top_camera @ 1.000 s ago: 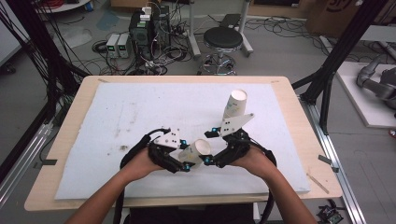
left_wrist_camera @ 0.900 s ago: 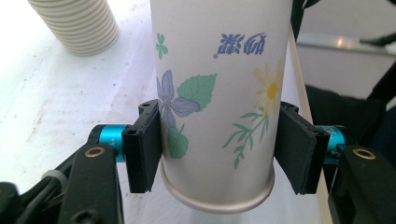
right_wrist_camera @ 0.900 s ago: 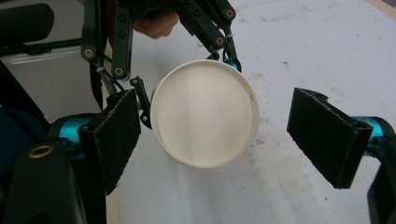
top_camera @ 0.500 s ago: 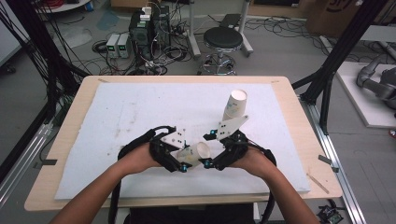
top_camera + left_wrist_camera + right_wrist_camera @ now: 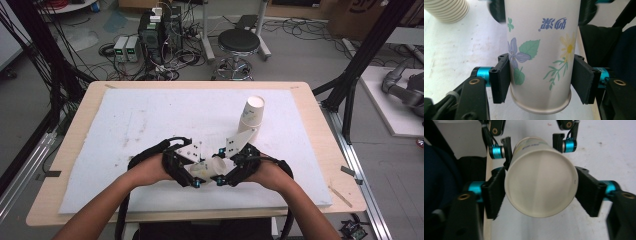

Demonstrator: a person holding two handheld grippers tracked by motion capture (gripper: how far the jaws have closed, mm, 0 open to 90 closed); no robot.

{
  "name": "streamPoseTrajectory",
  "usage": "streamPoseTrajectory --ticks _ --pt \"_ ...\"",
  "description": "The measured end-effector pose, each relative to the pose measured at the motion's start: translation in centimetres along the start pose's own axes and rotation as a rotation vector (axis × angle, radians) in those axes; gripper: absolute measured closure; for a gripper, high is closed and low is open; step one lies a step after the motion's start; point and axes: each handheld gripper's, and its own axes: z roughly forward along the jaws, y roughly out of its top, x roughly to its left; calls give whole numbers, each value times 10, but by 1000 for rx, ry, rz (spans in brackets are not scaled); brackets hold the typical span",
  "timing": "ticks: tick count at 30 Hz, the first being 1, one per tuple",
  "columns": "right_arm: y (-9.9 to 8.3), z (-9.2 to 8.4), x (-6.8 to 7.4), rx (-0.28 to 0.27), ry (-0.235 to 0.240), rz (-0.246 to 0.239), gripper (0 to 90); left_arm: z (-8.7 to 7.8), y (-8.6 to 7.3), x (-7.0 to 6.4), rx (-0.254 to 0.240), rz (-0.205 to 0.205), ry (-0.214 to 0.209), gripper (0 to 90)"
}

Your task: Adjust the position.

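Note:
A white paper cup point(image 5: 212, 169) printed with flowers lies level between my two grippers near the table's front edge. My left gripper point(image 5: 541, 80) grips it near the rolled rim; its jaws have just eased apart a little, and both pads still touch the wall. My right gripper point(image 5: 540, 192) has just been closing and now presses both pads on the cup's base end point(image 5: 540, 186). In the high view the left gripper point(image 5: 196, 176) and the right gripper point(image 5: 227, 173) face each other, a hand behind each.
A tilted stack of paper cups point(image 5: 250, 117) rests on the white sheet point(image 5: 150, 115) behind the right hand, and also at the top left of the left gripper view, cup stack point(image 5: 447, 11). The wooden table edge point(image 5: 75, 130) frames the sheet. A stool point(image 5: 239, 40) stands beyond.
The right gripper's jaws have closed from wide open onto the cup's base end. Both hands have stayed almost where they were.

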Motion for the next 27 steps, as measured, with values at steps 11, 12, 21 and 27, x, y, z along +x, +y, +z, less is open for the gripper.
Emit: streamPoseTrajectory --ticks 11,12,21,27 --pt "-5 -8 -1 -39 26 21 366 -4 -20 -2 -192 -42 -15 168" --pt "-7 -9 -1 -45 27 36 366 -5 -23 -3 -218 -58 -15 168" --pt "-24 -13 1 -147 16 104 365 -10 -46 -7 -388 -133 51 168" --pt "-33 -14 3 -209 -2 118 365 -10 -54 -11 -502 -162 88 177"
